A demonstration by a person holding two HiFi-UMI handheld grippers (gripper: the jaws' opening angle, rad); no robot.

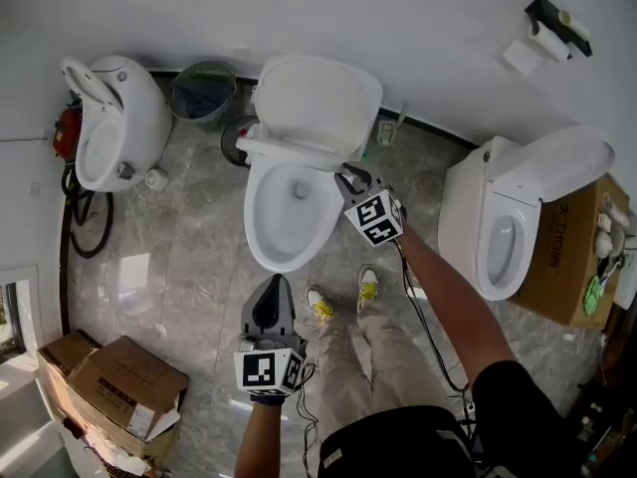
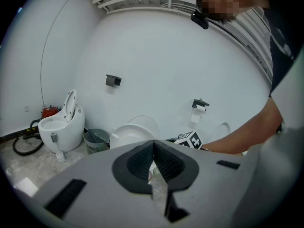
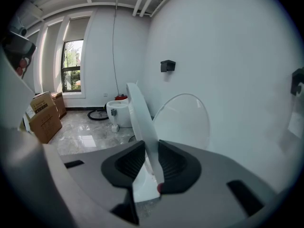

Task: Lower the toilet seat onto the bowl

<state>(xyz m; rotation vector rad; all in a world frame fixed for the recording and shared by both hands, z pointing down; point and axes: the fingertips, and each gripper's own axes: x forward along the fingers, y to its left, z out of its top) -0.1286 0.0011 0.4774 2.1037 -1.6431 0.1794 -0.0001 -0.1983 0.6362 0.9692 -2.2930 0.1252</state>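
The middle toilet's bowl [image 1: 284, 217] stands open in the head view, its lid [image 1: 318, 103] leaning back against the wall. The white toilet seat [image 3: 140, 118] stands tilted, partway up in front of the lid [image 3: 185, 120]. My right gripper [image 1: 350, 179] is at the bowl's right rear rim and is shut on the seat's thin edge, which runs up between its pads [image 3: 167, 161]. My left gripper [image 1: 275, 287] hangs in front of the bowl, above the floor, shut with nothing in it; its jaws [image 2: 153, 151] meet at the tips.
Another toilet [image 1: 109, 122] stands at the left, a third one [image 1: 518, 217] at the right beside a cardboard box [image 1: 577, 257]. A grey bin [image 1: 204, 93] sits by the wall. Cardboard boxes [image 1: 109, 381] lie at lower left. The person's feet [image 1: 343, 297] are just before the bowl.
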